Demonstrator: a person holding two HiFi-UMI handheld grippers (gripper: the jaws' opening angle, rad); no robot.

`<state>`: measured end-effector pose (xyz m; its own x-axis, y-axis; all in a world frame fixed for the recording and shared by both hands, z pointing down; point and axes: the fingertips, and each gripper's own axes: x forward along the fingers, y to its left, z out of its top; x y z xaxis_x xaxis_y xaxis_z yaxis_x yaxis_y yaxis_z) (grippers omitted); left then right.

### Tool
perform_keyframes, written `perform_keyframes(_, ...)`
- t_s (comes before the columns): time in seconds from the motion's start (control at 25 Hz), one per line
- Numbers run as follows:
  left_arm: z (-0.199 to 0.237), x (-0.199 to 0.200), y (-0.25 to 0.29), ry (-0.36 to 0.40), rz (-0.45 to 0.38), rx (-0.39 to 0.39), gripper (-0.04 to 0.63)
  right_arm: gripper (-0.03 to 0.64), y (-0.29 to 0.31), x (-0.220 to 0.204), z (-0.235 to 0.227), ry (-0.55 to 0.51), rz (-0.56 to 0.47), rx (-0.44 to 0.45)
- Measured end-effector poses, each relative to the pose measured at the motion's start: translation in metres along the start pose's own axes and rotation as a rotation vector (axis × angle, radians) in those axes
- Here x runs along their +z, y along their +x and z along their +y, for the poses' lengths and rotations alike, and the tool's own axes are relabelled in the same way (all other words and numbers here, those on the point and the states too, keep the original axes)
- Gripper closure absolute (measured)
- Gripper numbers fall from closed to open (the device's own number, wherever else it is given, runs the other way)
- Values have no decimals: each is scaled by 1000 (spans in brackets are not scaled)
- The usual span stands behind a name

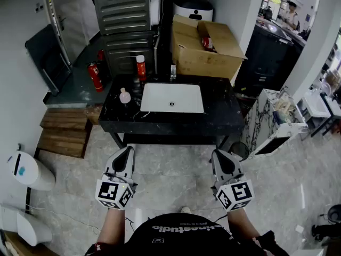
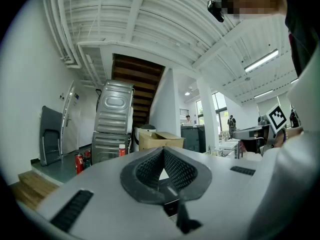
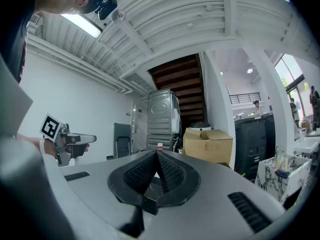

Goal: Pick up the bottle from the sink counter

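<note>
A black marble sink counter point(image 1: 224, 116) with a white basin stands ahead of me. A red bottle with a white cap point(image 1: 140, 68) is upright at its back left edge. A small pink bottle point(image 1: 125, 96) stands left of the basin. My left gripper point(image 1: 128, 150) and right gripper point(image 1: 217, 153) hover side by side above the floor, short of the counter's front edge. Both are shut and hold nothing. The red bottle point(image 2: 121, 150) shows far off in the left gripper view beyond the shut left gripper point(image 2: 163, 150). In the right gripper view it point(image 3: 159, 147) peeks over the right gripper point(image 3: 157, 154).
A faucet point(image 1: 173, 71) rises behind the basin. An open cardboard box point(image 1: 205, 47) sits behind the counter on the right, with stacked grey machines point(image 1: 125, 25) at the back left. Two fire extinguishers point(image 1: 96, 76) stand on the floor to the left, near wooden steps point(image 1: 64, 132). A marble-patterned bin point(image 1: 274, 121) is to the right.
</note>
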<state>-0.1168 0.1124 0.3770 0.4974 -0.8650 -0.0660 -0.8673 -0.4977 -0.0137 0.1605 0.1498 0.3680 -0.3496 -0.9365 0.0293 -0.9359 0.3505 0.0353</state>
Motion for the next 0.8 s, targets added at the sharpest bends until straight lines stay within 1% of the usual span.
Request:
perform_keyframes(0.44,-17,-1,11,12,6,5,583,579,-3,-3,-19,-3,-1,3)
perform_keyframes(0.64,-24,-2,13,9,11,6,583,579,-3,-4,-21,-18,6,20)
perform_keyframes(0.8,-29,-2,16,5,11,11,583,580,-3,-8,-25,20,6,39)
